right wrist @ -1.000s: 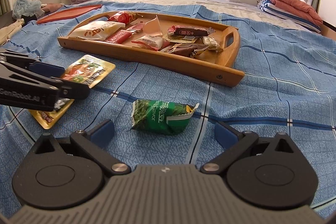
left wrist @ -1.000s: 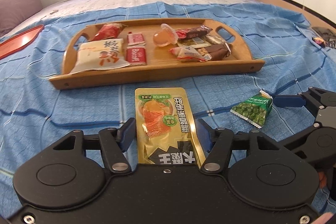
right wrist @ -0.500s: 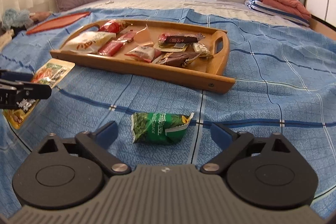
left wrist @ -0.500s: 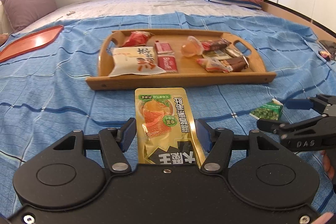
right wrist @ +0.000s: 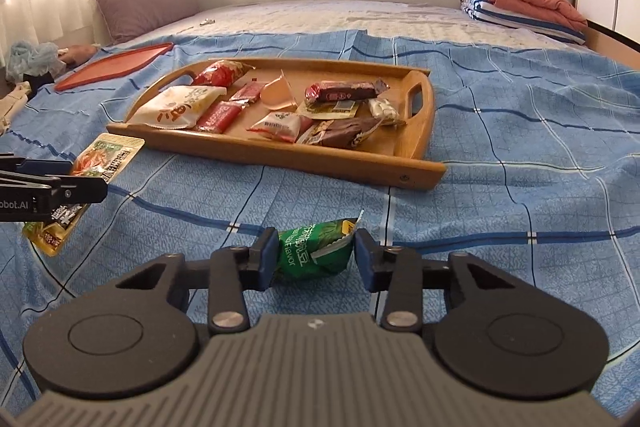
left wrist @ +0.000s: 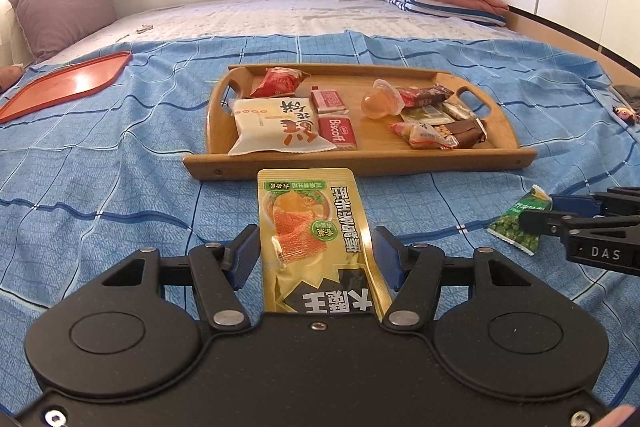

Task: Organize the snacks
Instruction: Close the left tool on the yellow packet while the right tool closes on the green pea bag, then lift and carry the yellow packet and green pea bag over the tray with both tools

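Both tongs (left wrist: 318, 261) (right wrist: 315, 261) low, jaws narrowed.

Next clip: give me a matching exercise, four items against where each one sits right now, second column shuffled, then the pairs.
Items:
1. gold pouch
2. green packet
3. Biscoff bar
4. red tray

Places:
A. inside the wooden tray
B. between the fingers of the right hand-held gripper
C. lying alone on the blue cover, far left
D. between the fingers of the left hand-held gripper

Pairs: 1-D, 2-B, 3-A, 4-C
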Motion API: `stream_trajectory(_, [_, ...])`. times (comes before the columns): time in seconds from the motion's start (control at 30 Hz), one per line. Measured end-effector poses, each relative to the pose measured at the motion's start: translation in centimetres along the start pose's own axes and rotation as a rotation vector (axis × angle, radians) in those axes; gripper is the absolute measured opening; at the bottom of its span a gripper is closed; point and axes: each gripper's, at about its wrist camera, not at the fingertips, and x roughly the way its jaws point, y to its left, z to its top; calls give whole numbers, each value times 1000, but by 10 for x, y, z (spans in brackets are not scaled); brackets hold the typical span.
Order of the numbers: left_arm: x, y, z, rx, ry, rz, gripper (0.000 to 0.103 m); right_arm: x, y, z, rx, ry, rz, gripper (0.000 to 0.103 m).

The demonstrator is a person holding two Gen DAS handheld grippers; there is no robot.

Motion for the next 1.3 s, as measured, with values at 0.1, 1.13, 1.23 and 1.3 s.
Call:
stream_trajectory(0.1, [1, 2, 2, -3, -6, -2, 59, -4, 2, 3, 5, -19, -2, 44])
stream_trajectory(1.13, [17, 11, -5, -10, 16, 0, 59, 16, 17, -16, -88, 41, -40, 70])
stream_trajectory(1.23, [18, 11, -5, -11, 16, -1, 59, 20, 17, -15, -86, 56, -37, 74])
stream_trajectory(1.3, [18, 11, -4, -10, 17, -1, 59, 20, 17, -14, -77, 60, -35, 73])
